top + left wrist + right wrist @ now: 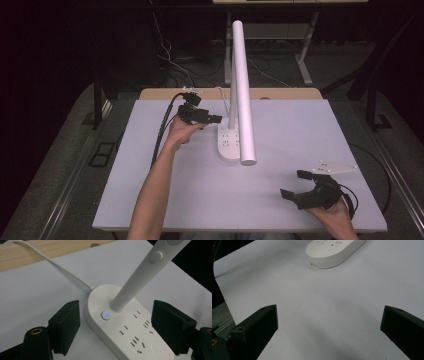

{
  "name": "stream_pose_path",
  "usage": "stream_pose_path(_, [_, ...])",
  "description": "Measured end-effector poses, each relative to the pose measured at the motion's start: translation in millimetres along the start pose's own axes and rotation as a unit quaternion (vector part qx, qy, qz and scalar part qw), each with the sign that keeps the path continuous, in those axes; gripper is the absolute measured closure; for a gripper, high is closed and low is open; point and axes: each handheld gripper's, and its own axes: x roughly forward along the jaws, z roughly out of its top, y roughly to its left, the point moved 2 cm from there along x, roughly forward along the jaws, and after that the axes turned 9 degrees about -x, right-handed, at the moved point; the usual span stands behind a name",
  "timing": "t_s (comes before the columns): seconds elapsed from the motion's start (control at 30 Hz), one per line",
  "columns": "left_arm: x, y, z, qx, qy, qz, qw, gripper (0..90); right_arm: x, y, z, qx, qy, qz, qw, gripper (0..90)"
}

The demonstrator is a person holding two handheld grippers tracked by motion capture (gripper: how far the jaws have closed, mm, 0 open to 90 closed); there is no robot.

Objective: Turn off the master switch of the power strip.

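- At the far middle of the white worktop point(280, 200) stands a white desk lamp point(241, 90) whose flat oval base point(130, 330) doubles as a power strip, with rows of sockets along its top.
- The lamp's straight stem rises from the far end of that base and leans toward the person, so the lamp head hangs out above the near end of the base.
- A white cord point(62, 272) runs from the base's far end toward the wooden strip at the back edge of the worktop, probably to a wall outlet, which would explain why the lamp sits so far back.
- A round button point(106, 315) glowing blue sits on the base just beside the foot of the stem.
- The left gripper point(207, 118) hovers just left of the stem; in the left gripper view its jaws stand apart on either side of the base, pressing on nothing, with the lit button between them. That placement suggests it is lining up on the button or the base.
- The right gripper point(295, 184) rests low at the near right of the worktop, well apart from the lamp, jaws wide apart and empty, seemingly parked out of the way.
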Motion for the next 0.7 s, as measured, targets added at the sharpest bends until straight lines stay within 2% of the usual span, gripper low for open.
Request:
stream_pose_path(0.1, [2.9, 0.5, -0.8, -0.006, -0.004, -0.001, 1.0000, 25.6, 0.0, 0.1, -0.1, 0.000, 0.000, 0.000, 1.0000, 0.5])
stream_pose_path(0.13, [2.3, 2.5, -1.0, 0.007, 0.006, 0.000, 1.0000, 26.6, 0.0, 0.1, -0.1, -0.001, 0.000, 0.000, 1.0000, 0.5])
stream_pose_path(0.23, [7.0, 2.5, -2.4, -0.004, 0.005, -0.005, 1.0000, 32.8, -0.3, -0.2, -0.4, -0.003, -0.001, 0.000, 1.0000, 0.5])
stream_pose_path(0.43, [12.0, 2.3, -2.9, -0.009, -0.001, -0.005, 0.9999, 41.6, -0.3, -0.4, -0.5, -0.003, -0.001, 0.000, 1.0000, 0.5])
stream_pose_path(0.5, [13.8, 1.9, -3.0, -0.016, -0.007, -0.004, 0.9998, 43.3, -0.3, -0.4, -0.6, -0.003, -0.001, 0.000, 1.0000, 0.5])
stream_pose_path(0.57, [14.9, 3.3, -3.2, -0.012, -0.005, -0.002, 0.9999, 46.7, -0.3, -0.3, -0.6, -0.004, 0.000, 0.001, 1.0000, 0.5])
stream_pose_path(0.7, [18.9, 3.6, -4.4, -0.024, -0.009, -0.004, 0.9997, 53.0, -0.3, -0.4, -0.7, -0.004, 0.000, 0.001, 1.0000, 0.5])
